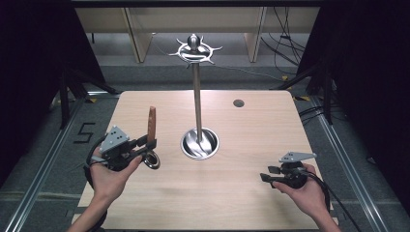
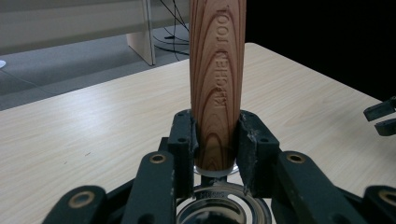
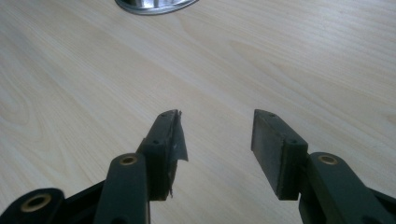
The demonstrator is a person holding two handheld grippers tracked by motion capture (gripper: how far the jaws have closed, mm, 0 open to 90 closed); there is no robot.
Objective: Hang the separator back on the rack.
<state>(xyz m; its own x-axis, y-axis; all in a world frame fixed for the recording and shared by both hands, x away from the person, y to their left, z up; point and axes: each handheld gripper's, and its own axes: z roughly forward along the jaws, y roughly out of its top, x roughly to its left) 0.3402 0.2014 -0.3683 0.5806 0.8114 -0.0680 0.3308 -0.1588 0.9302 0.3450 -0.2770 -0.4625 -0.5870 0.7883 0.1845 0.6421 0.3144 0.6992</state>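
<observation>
A kitchen tool with a reddish wooden handle [image 1: 152, 121] [image 2: 217, 79] stamped "KITCHEN TOOL" stands upright at the table's left. My left gripper [image 1: 149, 143] [image 2: 217, 140] is shut on the lower end of that handle, just above its metal ring end [image 1: 151, 160] [image 2: 219, 212]. A tall metal rack [image 1: 196, 92] with hooks at its top rises from a round steel base [image 1: 199, 143] [image 3: 154, 4] in the middle of the table. My right gripper [image 1: 267, 174] [image 3: 215, 140] hovers open over bare wood near the front right, nothing between its pads.
The light wooden table [image 1: 251, 130] has a small round hole [image 1: 238, 103] at the back right. My right gripper's fingertips [image 2: 380, 116] show at the edge of the left gripper view. Dark curtains, floor rails and cables surround the table.
</observation>
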